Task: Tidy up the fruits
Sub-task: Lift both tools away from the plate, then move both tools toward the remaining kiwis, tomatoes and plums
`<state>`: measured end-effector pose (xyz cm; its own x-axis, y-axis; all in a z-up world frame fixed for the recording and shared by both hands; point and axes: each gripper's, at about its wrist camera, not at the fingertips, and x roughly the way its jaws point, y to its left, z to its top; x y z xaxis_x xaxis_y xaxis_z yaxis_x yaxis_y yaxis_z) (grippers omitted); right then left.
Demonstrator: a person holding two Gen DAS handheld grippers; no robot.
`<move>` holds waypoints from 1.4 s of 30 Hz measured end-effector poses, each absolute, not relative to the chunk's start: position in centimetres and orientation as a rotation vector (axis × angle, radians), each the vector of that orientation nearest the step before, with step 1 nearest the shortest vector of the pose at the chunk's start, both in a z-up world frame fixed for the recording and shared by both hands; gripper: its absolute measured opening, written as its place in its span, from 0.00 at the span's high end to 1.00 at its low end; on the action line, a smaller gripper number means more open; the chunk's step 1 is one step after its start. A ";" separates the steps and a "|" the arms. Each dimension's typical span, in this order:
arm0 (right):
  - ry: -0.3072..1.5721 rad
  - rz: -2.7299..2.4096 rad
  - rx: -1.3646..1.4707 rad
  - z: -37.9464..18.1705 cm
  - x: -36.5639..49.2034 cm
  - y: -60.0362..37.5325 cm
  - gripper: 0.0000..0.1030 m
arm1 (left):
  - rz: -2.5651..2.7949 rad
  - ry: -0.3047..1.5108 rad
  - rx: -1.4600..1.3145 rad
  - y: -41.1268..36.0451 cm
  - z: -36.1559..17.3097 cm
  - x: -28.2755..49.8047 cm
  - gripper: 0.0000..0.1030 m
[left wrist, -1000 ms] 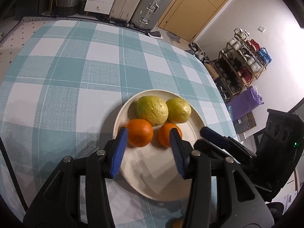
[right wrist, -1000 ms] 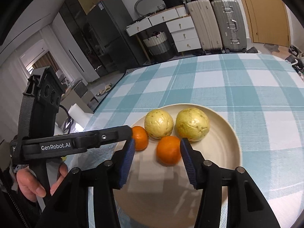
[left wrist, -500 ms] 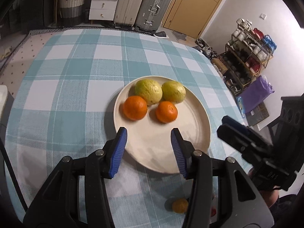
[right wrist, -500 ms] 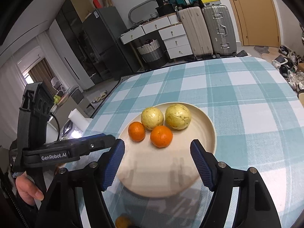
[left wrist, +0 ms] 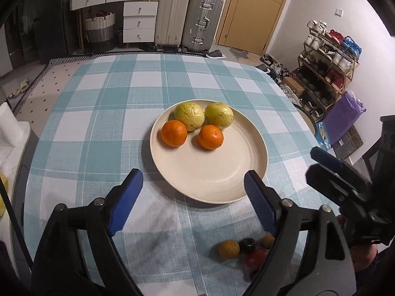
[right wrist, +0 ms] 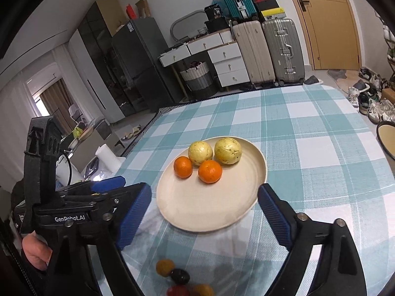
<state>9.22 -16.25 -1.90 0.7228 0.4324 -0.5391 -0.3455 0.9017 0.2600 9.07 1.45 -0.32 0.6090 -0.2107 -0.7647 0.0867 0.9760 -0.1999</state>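
Cream plate (left wrist: 246, 180) on the checked tablecloth (left wrist: 98, 128), bearing two oranges (left wrist: 174, 133) in front and two yellow-green fruits (left wrist: 189, 116) behind, all bunched at its far side. Left gripper (left wrist: 192, 194) wide, jaws just opened, nothing between them, above the plate's near rim. Right gripper (right wrist: 205, 212) likewise just spread wide, empty. Small loose fruits (right wrist: 177, 276) clustered on the cloth, near edge.

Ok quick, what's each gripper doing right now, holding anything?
Left gripper: open, jaws just opened, empty, short of the plate.
Right gripper: open, jaws just opened, empty.
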 end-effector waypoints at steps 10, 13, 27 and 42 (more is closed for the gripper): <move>0.583 0.442 0.121 -1.7 5.3 -17.0 0.00 | -0.151 0.896 -0.140 0.7 -0.6 6.5 0.12; 0.577 0.434 0.123 -1.8 4.4 -17.5 0.00 | -0.148 0.885 -0.141 0.6 -0.8 5.5 0.01; 0.561 0.322 0.168 -3.3 1.4 -20.8 0.00 | -0.218 0.920 -0.144 -0.6 -3.3 1.9 0.01; 0.683 0.289 0.108 -6.4 -0.9 -20.2 0.00 | -0.310 0.976 -0.136 -2.4 -6.0 -1.9 0.01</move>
